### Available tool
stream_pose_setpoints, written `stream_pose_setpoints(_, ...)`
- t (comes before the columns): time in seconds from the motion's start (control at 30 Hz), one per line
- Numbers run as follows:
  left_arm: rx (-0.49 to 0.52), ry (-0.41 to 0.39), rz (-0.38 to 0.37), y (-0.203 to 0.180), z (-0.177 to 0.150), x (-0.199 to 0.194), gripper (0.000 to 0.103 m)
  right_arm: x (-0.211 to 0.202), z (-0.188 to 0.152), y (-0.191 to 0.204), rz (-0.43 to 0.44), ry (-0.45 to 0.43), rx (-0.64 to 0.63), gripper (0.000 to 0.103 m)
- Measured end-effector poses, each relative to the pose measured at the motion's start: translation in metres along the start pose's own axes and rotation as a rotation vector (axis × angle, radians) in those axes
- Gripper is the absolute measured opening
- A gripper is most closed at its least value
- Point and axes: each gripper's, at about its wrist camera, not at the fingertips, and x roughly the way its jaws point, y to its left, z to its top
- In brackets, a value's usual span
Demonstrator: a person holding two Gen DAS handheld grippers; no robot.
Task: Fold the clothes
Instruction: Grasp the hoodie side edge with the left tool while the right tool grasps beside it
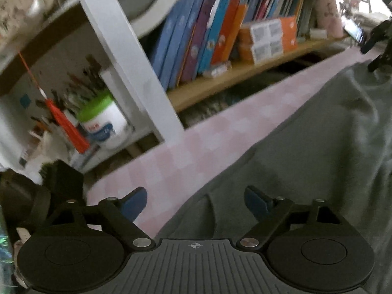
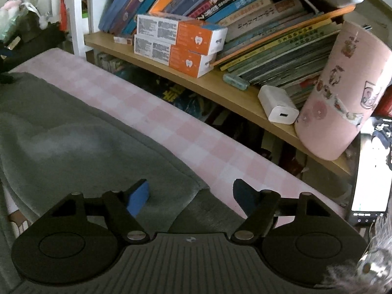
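A grey-green garment lies spread on a pink checked table cover. My left gripper is open and empty, low over the garment's left corner, where a fold of cloth lies between the blue pads. In the right wrist view the same garment covers the left side of the pink checked cover. My right gripper is open and empty over the garment's right corner, whose edge lies between the fingers. The right gripper also shows far off in the left wrist view.
A wooden shelf with books, orange boxes, a white charger and a pink canister runs behind the table. A white post, a red tassel and a green-lidded tub stand left. A screen is right.
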Motion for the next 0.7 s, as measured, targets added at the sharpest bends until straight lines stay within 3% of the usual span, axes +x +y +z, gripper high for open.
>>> stream_pose_setpoints(0.1,-0.020,0.046,-0.016,0.007,-0.003,0.019,0.074,0.006,-0.001,-0.004,0.014,0.012,0.010,0.074)
stream_pose_setpoints(0.4,-0.193,0.042,-0.209,0.043,-0.013,0.035,0.072,0.019,-0.009,-0.022,0.092,0.019,0.142,0.071)
stream_pose_setpoints(0.53,-0.268,0.052,-0.247,0.048,-0.017,0.037,0.070,0.019,-0.009,-0.021,0.087,0.008,0.163,0.068)
stream_pose_setpoints(0.7,-0.286,0.083,-0.259,0.039,-0.010,0.030,0.035,0.011,-0.008,-0.018,0.117,0.034,0.165,0.035)
